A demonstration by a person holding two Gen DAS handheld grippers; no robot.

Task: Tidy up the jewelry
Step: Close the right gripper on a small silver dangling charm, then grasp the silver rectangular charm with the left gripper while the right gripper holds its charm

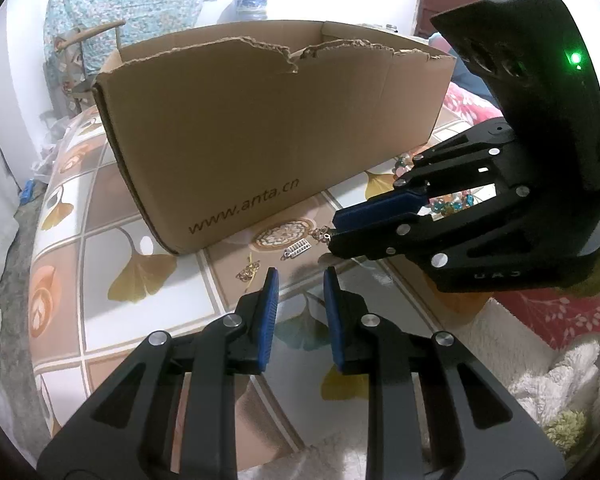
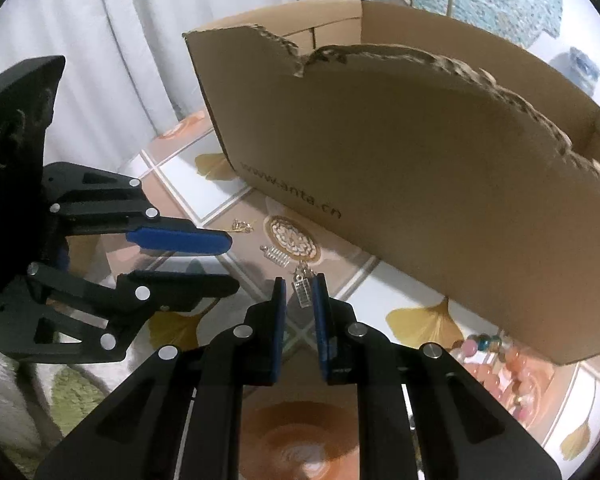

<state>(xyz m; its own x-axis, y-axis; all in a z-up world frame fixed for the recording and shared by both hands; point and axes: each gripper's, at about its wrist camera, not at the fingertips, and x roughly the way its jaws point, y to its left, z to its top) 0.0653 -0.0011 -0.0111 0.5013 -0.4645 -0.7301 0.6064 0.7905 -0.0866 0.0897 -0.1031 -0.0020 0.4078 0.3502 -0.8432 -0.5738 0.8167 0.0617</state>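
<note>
Hanging between the blue pads of the right tongs [image 2: 300,294], a small silver earring [image 2: 302,291] with a ribbed rectangular drop sits at centre frame in the right wrist view. Its long axis runs roughly in line with the fingers, hook end pointing away toward the cardboard box [image 2: 420,168]. The pads stand close on either side of the drop; a thin gap shows on the left side, so full clamping cannot be confirmed, though the earring appears lifted off the surface [image 2: 204,200] and is judged to be gripped.

A second silver earring [image 2: 275,256] of the same ribbed form lies flat on the surface just beyond the tips, beside a round patterned medallion. A small gold piece [image 2: 242,225] lies further toward the upper left. Pink and teal beads [image 2: 496,348] rest at lower right against the box corner.

In the left wrist view, the left tongs [image 1: 300,276] are released, pads well apart, holding nothing, with the gold piece [image 1: 249,272] just ahead of the left pad and the flat earring [image 1: 298,249] ahead of the gap.

The open top of the box lies up and beyond the right tongs, which are the nearer carrier. The next move is judged to be a lift over the torn front wall; a loose grip risks dropping the earring.
</note>
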